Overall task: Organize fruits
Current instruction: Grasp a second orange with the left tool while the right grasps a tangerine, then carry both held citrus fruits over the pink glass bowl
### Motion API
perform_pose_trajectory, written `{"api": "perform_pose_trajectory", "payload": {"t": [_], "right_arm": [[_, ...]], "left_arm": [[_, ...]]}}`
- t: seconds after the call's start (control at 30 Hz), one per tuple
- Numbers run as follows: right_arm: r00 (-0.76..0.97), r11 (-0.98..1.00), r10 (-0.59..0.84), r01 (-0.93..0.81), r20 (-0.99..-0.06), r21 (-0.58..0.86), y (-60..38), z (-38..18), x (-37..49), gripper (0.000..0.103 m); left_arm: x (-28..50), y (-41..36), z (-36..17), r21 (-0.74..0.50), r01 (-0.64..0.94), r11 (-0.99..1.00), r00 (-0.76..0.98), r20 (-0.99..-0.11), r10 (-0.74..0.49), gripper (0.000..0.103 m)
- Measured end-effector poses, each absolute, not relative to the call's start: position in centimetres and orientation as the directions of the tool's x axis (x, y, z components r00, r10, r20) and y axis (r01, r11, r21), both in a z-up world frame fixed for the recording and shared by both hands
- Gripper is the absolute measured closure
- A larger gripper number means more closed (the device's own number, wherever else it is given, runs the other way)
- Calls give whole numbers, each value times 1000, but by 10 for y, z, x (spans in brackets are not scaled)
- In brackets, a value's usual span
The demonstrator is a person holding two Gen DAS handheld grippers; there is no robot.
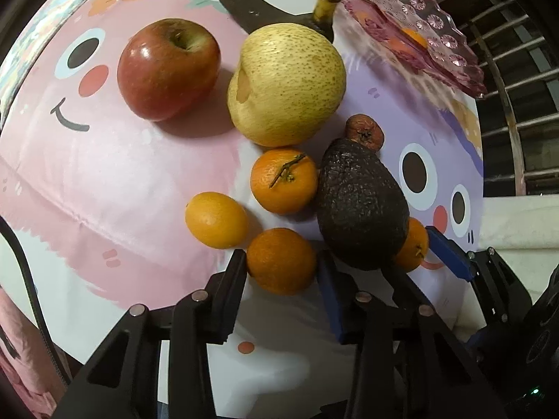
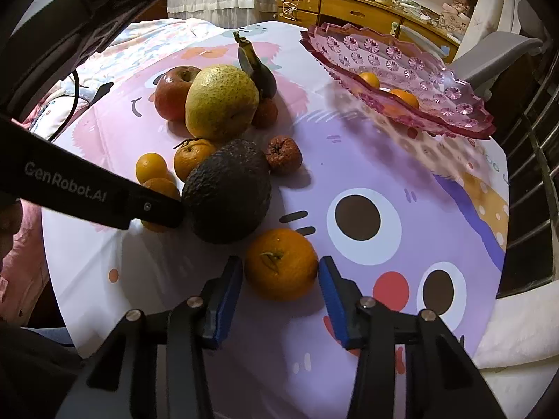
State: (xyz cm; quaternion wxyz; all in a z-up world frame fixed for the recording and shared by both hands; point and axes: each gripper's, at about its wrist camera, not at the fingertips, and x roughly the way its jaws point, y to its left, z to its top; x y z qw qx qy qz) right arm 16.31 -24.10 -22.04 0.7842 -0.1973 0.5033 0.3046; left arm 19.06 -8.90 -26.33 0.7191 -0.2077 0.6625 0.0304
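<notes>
Fruit lies in a cluster on a cartoon-print cloth (image 1: 104, 181). My left gripper (image 1: 281, 265) points down and is shut on a small mandarin (image 1: 281, 260), one pad against each side. A dark avocado (image 1: 361, 206) lies right beside it. My right gripper (image 2: 281, 272) is shut on another mandarin (image 2: 281, 269) in front of the avocado (image 2: 229, 192); its blue fingers (image 1: 449, 251) show in the left wrist view. A pink glass dish (image 2: 394, 76) stands at the back right with two mandarins (image 2: 405, 97) in it.
Also in the cluster are a red apple (image 1: 167, 70), a yellow pear (image 1: 286, 83), a stemmed mandarin (image 1: 284, 181), a small oval orange fruit (image 1: 215, 220), a shrivelled fruit (image 1: 365, 134) and a blackened banana (image 1: 255, 7). A metal railing (image 1: 517, 104) runs past the table's right edge.
</notes>
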Motion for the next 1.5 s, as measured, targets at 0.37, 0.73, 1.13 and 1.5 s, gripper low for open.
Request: {"api": "perform_pose_trajectory", "payload": {"t": [0.37,0.73,1.13,1.5], "right_arm": [[280,806,237,-591,-930,27,-239,-219,163,59],[280,957,146,-284,-949,63,-241,-207,156,60],[410,998,61,-19,-910,59,-234,-144,156,60],[508,999,30,20,-861,47,-246,-94,200,60]], "left_arm": [[181,-78,-255,-292,-221,931,104,-956,-275,64],[167,-33,-209,-322,30,946,120,-939,-323,65],[197,30,-139,-302,219,928,133,-933,-335,65],[262,31,-83,-286,274,918,218,-911,-349,64]]}}
